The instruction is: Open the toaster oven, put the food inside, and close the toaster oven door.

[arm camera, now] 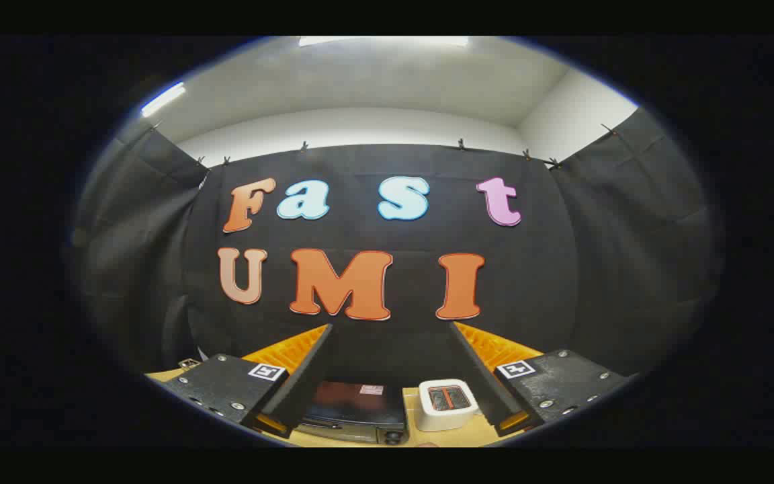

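Two fingers of the gripper (387, 376) stand wide apart, jaws holding nothing. Between them, on the pale wooden surface (360, 438), sit the dark toaster oven (355, 407) and a white toaster (447, 403); beyond, black cloth wall, white ceiling.

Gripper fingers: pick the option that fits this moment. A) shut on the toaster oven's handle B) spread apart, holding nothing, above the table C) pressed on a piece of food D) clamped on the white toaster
B: the gripper has its fingers spread wide with nothing between them, the toaster oven and white toaster sitting on the table below and beyond them.
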A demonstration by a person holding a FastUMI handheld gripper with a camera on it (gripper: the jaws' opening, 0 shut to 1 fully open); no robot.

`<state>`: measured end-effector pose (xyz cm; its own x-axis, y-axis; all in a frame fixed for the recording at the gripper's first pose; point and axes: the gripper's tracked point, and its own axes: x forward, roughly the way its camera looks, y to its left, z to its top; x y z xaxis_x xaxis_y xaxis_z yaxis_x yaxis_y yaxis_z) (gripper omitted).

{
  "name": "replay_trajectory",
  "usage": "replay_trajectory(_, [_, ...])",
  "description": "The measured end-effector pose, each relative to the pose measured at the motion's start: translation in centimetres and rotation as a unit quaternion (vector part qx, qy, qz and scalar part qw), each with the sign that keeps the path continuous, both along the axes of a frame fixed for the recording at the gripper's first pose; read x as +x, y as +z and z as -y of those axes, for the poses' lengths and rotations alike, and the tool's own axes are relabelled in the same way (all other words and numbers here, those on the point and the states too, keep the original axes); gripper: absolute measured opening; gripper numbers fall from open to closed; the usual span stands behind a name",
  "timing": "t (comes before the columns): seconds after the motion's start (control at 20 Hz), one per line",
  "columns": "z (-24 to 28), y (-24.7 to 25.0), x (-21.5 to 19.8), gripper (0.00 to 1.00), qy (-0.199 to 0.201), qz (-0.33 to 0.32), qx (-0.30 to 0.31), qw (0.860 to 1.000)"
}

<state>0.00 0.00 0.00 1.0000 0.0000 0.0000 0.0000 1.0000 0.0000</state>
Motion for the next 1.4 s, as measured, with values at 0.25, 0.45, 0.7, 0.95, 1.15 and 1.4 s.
replay_trajectory(0.25, [-0.2, 0.4, -0.1, 0.98, 0.003, 0.003, 0.001, 1.000])
replay_trajectory(0.45, [-0.2, 1.2, 0.2, 0.98, 0.000, 0.008, 0.003, 1.000])
replay_trajectory(0.7, [-1.0, 0.8, 0.7, 0.98, 0.001, -0.003, 0.014, 1.000])
replay_trajectory(0.95, [-2.3, -0.3, 1.4, 0.98, 0.011, -0.018, 0.010, 1.000])
replay_trajectory(1.15, [-3.9, -3.8, 2.1, 0.98, 0.018, -0.053, 0.006, 0.998])
replay_trajectory(1.4, [-8.3, -11.9, 2.6, 0.99, 0.056, -0.149, 0.020, 0.987])
